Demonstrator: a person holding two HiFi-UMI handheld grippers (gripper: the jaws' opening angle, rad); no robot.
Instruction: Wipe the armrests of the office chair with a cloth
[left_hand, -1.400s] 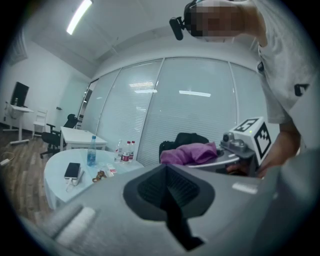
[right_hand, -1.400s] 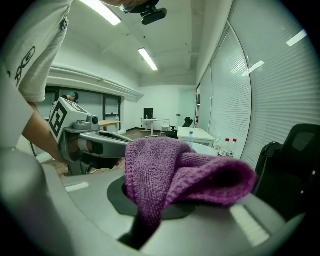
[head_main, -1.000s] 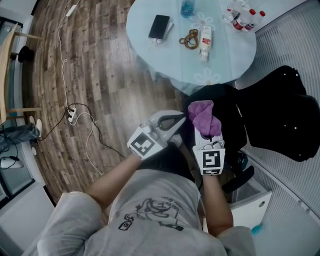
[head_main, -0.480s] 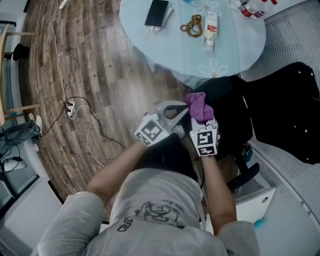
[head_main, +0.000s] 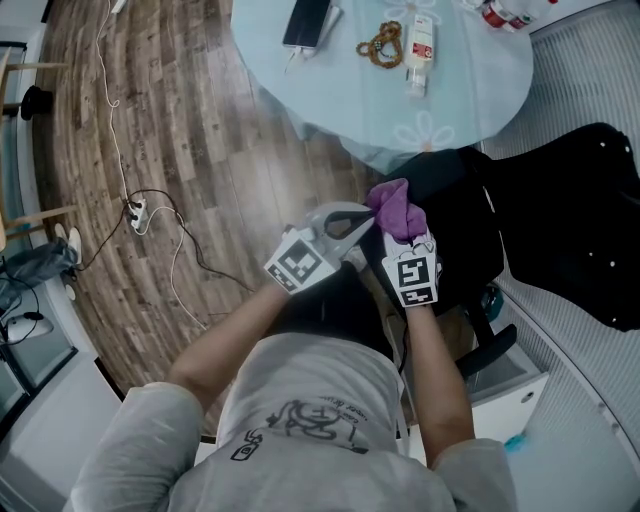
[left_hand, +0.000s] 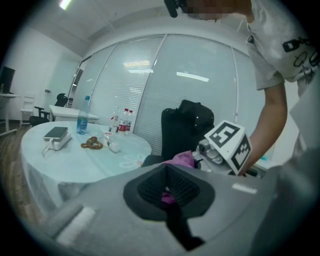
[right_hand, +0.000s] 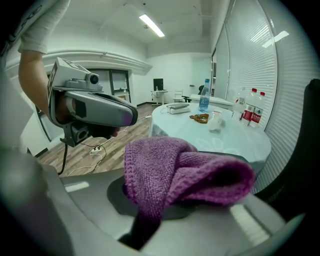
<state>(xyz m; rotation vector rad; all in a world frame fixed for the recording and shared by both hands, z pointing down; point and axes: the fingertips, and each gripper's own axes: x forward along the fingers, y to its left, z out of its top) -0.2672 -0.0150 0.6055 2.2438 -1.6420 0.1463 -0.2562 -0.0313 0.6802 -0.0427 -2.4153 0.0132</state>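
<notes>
My right gripper is shut on a bunched purple cloth, held in front of the person's chest above the seat of a black office chair. In the right gripper view the cloth fills the jaws and hides the fingertips. My left gripper sits just left of the cloth, its tip close beside it; the jaws stand together, with only a sliver of purple showing through them in the left gripper view. A black armrest shows low on the right, apart from both grippers.
A round glass table stands just beyond the chair, carrying a phone, a beaded ring and a white tube. Cables and a power strip lie on the wood floor at left. A white cabinet stands at lower right.
Both grippers have drawn slightly closer together, the right one lifting the cloth a little towards the left gripper's tip. The head camera has shifted, so the table sits higher in view.
</notes>
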